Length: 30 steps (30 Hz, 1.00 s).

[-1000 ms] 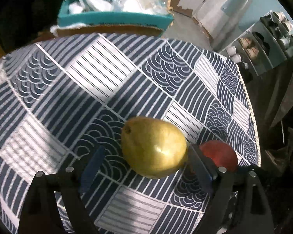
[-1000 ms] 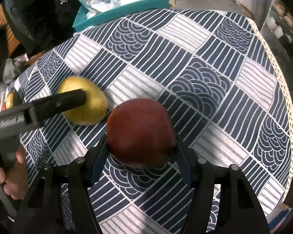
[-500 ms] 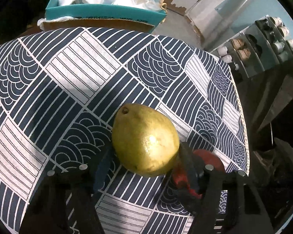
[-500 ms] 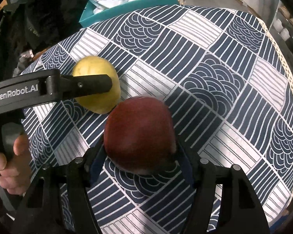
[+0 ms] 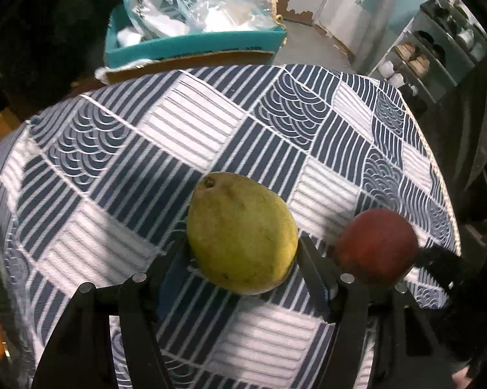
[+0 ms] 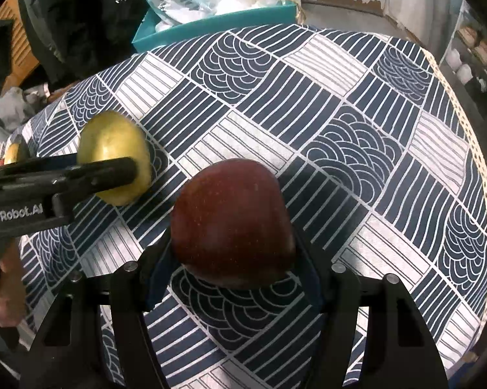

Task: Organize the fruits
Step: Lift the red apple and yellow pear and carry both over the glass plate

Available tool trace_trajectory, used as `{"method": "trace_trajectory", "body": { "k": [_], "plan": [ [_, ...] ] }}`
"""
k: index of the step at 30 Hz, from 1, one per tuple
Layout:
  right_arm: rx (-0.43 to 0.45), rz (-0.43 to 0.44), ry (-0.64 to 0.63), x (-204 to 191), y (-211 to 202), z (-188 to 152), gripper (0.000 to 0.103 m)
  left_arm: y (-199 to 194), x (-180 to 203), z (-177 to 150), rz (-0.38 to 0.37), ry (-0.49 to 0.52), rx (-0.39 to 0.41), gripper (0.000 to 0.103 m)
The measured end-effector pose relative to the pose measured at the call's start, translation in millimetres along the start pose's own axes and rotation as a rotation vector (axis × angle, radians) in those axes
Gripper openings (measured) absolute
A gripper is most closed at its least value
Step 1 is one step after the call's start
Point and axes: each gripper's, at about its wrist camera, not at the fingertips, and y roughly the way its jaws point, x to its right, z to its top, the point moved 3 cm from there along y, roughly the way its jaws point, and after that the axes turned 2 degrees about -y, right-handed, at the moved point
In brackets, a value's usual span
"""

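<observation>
Between my left gripper (image 5: pixel 243 253) pads: yellow-green pear (image 5: pixel 241 231), pinched, above the patterned tablecloth (image 5: pixel 185 129). Just right of it, my right gripper (image 6: pixel 232 270) clamps the red apple (image 6: pixel 232 222), jaws closing on it

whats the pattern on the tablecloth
Navy and white patchwork squares, some striped, some with wave-like arcs; clearest in the right wrist view.

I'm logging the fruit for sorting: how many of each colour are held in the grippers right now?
Yellow-green: 1, the pear in the left gripper.
Dark red: 1, the apple between the closing jaws of the right gripper.
Total: 2
</observation>
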Motion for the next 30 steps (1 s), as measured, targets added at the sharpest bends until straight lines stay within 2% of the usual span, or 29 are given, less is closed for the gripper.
{"method": "trace_trajectory", "body": {
  "k": [4,14,30],
  "plan": [
    [0.031,-0.012,-0.002,-2.3,-5.4,1.5,0.067,-11.4,-9.3,-8.6,0.047,0.021,0.031,0.069],
    [0.117,-0.016,-0.025,-25.7,-25.8,12.0,0.067,-47.0,-27.4,-23.7,0.1,0.037,0.096,0.069],
    [0.222,0.0,-0.098,-75.4,-71.1,30.6,0.067,-109.1,-53.4,-33.5,0.139,0.022,0.202,0.069]
  ]
}}
